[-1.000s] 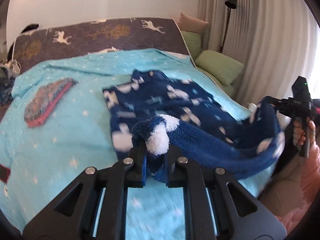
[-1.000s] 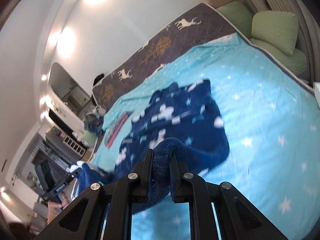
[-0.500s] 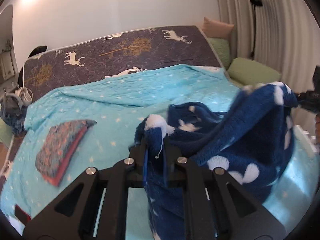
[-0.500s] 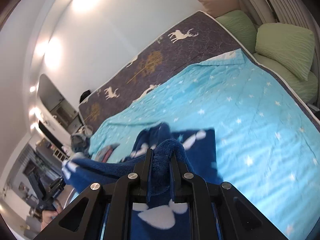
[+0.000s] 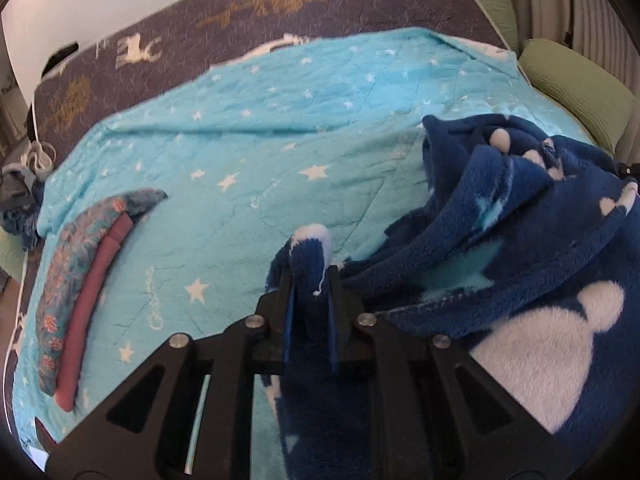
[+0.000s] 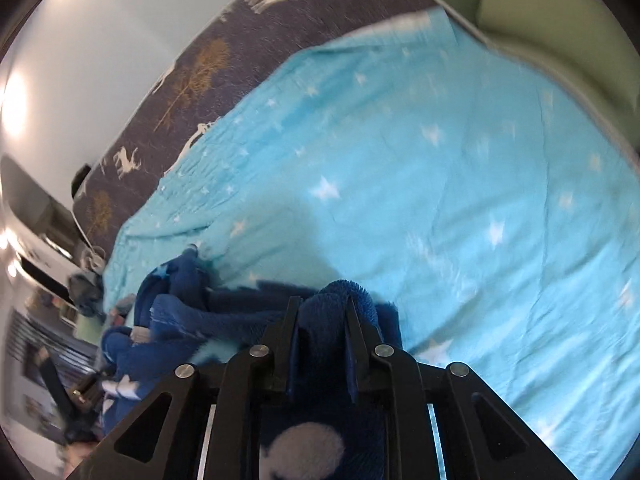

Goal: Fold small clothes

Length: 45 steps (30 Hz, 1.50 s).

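A dark blue fleece garment (image 5: 520,240) with white and pale blue shapes hangs bunched above the turquoise star blanket (image 5: 280,120). My left gripper (image 5: 310,276) is shut on one edge of it, with a white tuft sticking out past the fingertips. My right gripper (image 6: 322,312) is shut on another edge of the same garment (image 6: 180,312), which trails down to the left in the right wrist view. The garment's lower part is hidden behind both grippers.
A folded floral and pink cloth pile (image 5: 80,272) lies on the blanket at the left. Green pillows (image 5: 576,84) sit at the right edge of the bed. A dark deer-print cover (image 5: 240,12) runs along the far side. Clothes (image 5: 20,196) lie off the bed's left side.
Both grippers have lifted the blue garment off the blanket and carried it forward over the bed. It was spread flat a second ago and now hangs bunched between them.
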Each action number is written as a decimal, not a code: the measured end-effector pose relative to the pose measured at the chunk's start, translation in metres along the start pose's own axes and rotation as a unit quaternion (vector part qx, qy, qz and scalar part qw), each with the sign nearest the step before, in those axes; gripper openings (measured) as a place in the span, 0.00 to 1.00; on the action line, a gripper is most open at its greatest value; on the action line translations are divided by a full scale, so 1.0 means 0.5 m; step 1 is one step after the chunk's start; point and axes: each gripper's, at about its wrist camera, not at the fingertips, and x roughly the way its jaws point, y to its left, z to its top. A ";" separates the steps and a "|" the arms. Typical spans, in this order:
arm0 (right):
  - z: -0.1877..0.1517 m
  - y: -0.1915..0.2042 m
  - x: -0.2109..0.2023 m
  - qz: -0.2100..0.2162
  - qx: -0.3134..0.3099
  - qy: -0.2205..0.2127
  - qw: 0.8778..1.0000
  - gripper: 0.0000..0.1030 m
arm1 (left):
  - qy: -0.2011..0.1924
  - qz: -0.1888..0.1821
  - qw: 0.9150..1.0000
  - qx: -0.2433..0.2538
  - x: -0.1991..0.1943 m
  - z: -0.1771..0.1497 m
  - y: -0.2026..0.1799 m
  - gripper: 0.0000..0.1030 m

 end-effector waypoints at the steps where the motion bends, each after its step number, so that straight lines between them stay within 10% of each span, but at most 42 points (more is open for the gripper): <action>1: -0.005 -0.011 -0.006 0.015 0.011 -0.007 1.000 0.18 | -0.004 0.003 1.000 0.006 -0.011 0.001 -0.003 0.16; 4: -0.007 -0.019 -0.034 0.022 0.019 -0.016 0.999 0.22 | -0.009 0.011 1.000 0.011 -0.032 0.006 -0.001 0.21; 6: -0.010 -0.008 -0.069 0.003 0.013 -0.026 1.000 0.32 | -0.019 0.031 0.999 0.003 -0.067 0.007 0.002 0.54; 8: -0.010 0.010 -0.108 -0.007 0.003 -0.047 0.999 0.44 | -0.047 0.031 0.998 -0.005 -0.097 0.015 0.015 0.62; 17: -0.070 0.133 -0.259 0.009 -0.104 -0.062 0.993 0.47 | -0.095 -0.017 0.995 0.017 -0.248 0.015 -0.011 0.65; 27: -0.201 0.227 -0.237 0.017 -0.217 0.001 0.976 0.52 | -0.073 -0.105 0.990 0.068 -0.300 -0.064 -0.086 0.65; 35: -0.276 0.094 -0.270 -0.013 -0.180 0.029 0.983 0.52 | -0.010 -0.119 0.993 0.017 -0.340 -0.247 -0.032 0.65; 40: -0.388 0.036 -0.322 -0.025 -0.189 0.053 0.980 0.54 | 0.051 -0.211 0.975 -0.047 -0.345 -0.337 -0.017 0.65; 45: -0.402 -0.065 -0.287 0.101 0.013 0.092 0.991 0.64 | 0.062 -0.275 0.946 -0.160 -0.289 -0.332 -0.006 0.65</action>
